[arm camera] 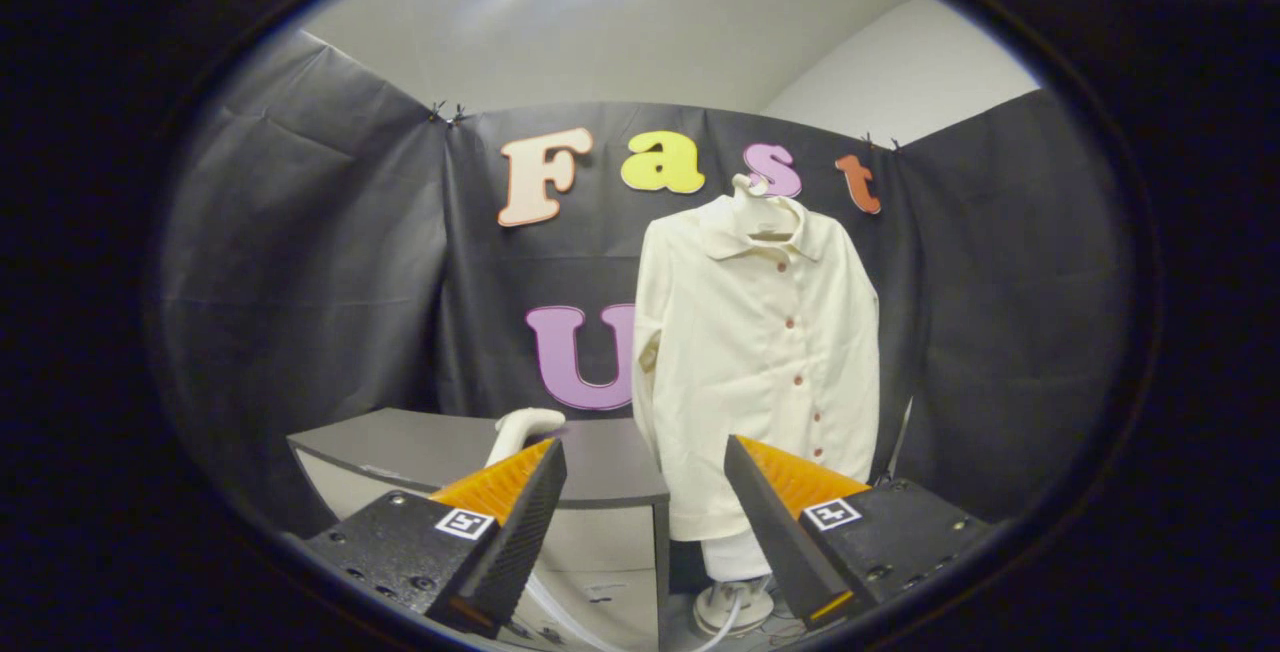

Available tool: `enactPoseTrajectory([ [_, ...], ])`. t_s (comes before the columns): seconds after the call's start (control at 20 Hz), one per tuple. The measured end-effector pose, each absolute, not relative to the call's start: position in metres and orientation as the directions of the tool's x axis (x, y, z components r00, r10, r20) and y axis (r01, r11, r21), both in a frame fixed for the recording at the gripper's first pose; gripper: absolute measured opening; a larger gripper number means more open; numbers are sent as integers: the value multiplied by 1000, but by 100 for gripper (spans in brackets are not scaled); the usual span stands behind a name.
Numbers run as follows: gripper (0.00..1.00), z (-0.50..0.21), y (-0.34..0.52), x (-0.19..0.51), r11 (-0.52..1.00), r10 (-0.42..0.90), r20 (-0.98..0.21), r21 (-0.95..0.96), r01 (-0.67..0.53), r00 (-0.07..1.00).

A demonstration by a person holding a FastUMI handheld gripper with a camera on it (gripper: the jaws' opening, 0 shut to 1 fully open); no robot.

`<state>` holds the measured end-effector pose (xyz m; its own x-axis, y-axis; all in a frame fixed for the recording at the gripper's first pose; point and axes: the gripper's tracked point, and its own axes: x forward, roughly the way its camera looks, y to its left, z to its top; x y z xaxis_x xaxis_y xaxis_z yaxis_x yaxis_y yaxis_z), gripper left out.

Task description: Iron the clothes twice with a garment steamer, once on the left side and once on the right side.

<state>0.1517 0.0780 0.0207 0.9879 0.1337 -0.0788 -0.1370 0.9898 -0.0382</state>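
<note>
gripper view.

item: gripper (645, 492). fingers spread wide, nothing between them, nothing touched. it sits well short of both table and shirt.

item: shirt (755, 372). cream, long-sleeved, collared, a row of small dark buttons down the front. hangs on a pale hanger (760, 207) against the far booth wall, to the right of the table and beyond the right finger. front faces the camera; cloth looks fairly flat, with soft vertical folds near the left sleeve. hem falls just above a white base (735, 602) on the floor, likely the stand's foot or the steamer's body; cannot tell which.

item: steamer head (522, 429). white, curved, partly hidden behind the left finger tip, resting at or near the grey table (400, 447). a pale hose runs low between the fingers.

step in hand, as judged: the start, reaching for the steamer; no pass on the shirt is under way.

next move calls for: bearing left and forward to bring the open fingers around the steamer's handle, closing firmly, then carrying it right to the shirt's left side.
</note>
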Motion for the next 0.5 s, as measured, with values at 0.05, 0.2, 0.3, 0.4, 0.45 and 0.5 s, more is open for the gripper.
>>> enactPoseTrajectory([
  [0.05, 96, 19, 85, 162, 989, 142, -92, -37, -146, 986],
  [0.2, 96, 15, 104, 188, 984, 168, -133, -30, -173, 977],
  [0.3, 96, 14, 117, 207, 982, 185, -151, -8, -189, 971],
  [0.4, 96, 5, 124, 227, 982, 188, -189, 30, -186, 964],
  [0.45, 96, -2, 128, 235, 982, 191, -220, 56, -183, 957],
  [0.5, 97, -8, 134, 243, 979, 203, -250, 85, -188, 947],
])
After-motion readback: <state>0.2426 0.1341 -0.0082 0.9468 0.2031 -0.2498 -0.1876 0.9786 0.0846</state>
